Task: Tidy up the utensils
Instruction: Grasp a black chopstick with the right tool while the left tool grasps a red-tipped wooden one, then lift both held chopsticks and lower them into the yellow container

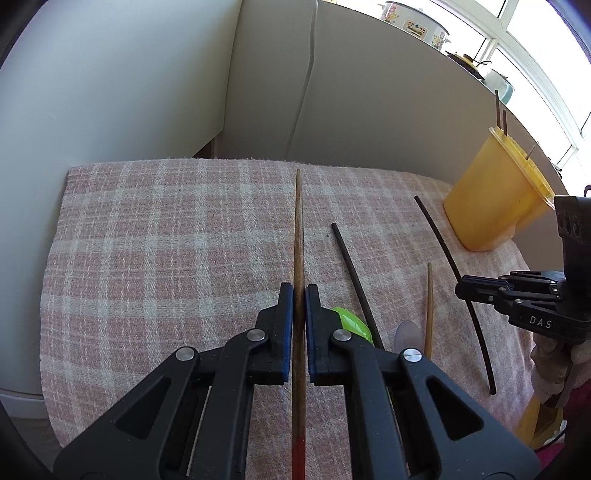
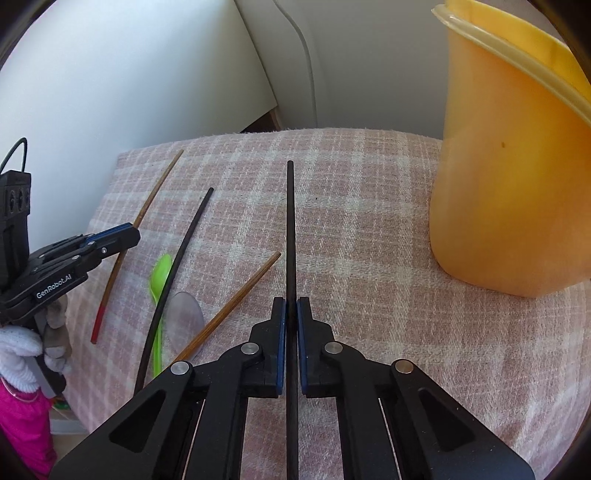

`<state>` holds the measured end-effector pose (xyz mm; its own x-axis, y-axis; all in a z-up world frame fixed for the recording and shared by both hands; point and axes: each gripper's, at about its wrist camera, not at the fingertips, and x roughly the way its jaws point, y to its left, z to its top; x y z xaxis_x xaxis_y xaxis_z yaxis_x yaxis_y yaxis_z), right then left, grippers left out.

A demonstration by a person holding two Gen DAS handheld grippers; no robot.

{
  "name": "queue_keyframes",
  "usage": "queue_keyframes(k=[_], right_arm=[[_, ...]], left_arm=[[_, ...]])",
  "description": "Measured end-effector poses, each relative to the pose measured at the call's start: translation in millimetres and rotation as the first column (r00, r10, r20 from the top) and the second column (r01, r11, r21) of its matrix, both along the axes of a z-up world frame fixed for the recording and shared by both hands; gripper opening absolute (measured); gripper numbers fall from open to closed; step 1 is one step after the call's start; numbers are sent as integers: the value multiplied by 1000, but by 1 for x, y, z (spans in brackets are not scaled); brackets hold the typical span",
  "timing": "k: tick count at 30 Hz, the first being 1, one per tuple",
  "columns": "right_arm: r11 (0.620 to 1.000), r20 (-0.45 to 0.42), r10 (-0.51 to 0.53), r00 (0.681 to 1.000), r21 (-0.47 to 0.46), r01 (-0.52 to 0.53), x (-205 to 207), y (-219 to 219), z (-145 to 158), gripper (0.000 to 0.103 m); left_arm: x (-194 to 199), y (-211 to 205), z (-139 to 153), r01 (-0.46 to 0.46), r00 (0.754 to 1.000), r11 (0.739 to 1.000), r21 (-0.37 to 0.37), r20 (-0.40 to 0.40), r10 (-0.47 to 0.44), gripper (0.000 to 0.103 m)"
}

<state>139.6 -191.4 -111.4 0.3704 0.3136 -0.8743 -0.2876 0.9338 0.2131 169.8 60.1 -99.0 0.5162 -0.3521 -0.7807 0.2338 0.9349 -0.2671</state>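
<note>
My left gripper [image 1: 299, 291] is shut on a brown chopstick with a red end [image 1: 299, 229], which runs forward over the pink checked cloth [image 1: 166, 240]. My right gripper [image 2: 291, 306] is shut on a black chopstick [image 2: 290, 221]. The left gripper [image 2: 127, 232] and its brown chopstick [image 2: 122, 258] also show at the left of the right wrist view. A second black chopstick [image 2: 173, 266], a green spoon [image 2: 159, 277], a clear spoon [image 2: 184, 314] and another brown chopstick [image 2: 236, 306] lie on the cloth between the grippers. The yellow utensil holder [image 2: 509, 177] stands at the right.
The yellow holder [image 1: 491, 199] has several chopsticks standing in it, seen in the left wrist view. White cabinet panels rise behind the cloth's far edge. A floral pot [image 1: 413, 22] sits on the counter by the window.
</note>
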Motion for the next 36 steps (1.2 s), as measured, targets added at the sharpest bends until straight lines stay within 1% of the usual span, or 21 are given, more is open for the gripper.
queue_keyframes(k=[7,11,14,18,21,30,36], right_arm=[[999,37,-4,999,36,2,-9,-10,16,4],[998,72,3,997,58,-7,-19,-18,29,4],[996,90,4,996,90,-12,-24,-24,38,4],[995,132,1,991,101,-14,-33,-39,51,4],[993,158,-5,987,115,-13,-38,-43,59,4],[987,237,-46,970,161,7,-53,-70,90,4],[984,285,-67,956,177,16,-61,-92,110,4]], left_arm=[[-12,17,22,-2,1000,999,-49,31,4,4],[-18,13,33,6,998,999,-49,68,-3,4],[-23,8,43,18,996,997,-74,91,-12,4],[-28,-4,55,33,992,994,-100,125,-21,4],[-30,-11,61,44,989,991,-130,144,-25,4],[-33,-41,85,79,974,971,-227,224,-27,4],[-34,-72,106,135,956,960,-246,288,-61,4]])
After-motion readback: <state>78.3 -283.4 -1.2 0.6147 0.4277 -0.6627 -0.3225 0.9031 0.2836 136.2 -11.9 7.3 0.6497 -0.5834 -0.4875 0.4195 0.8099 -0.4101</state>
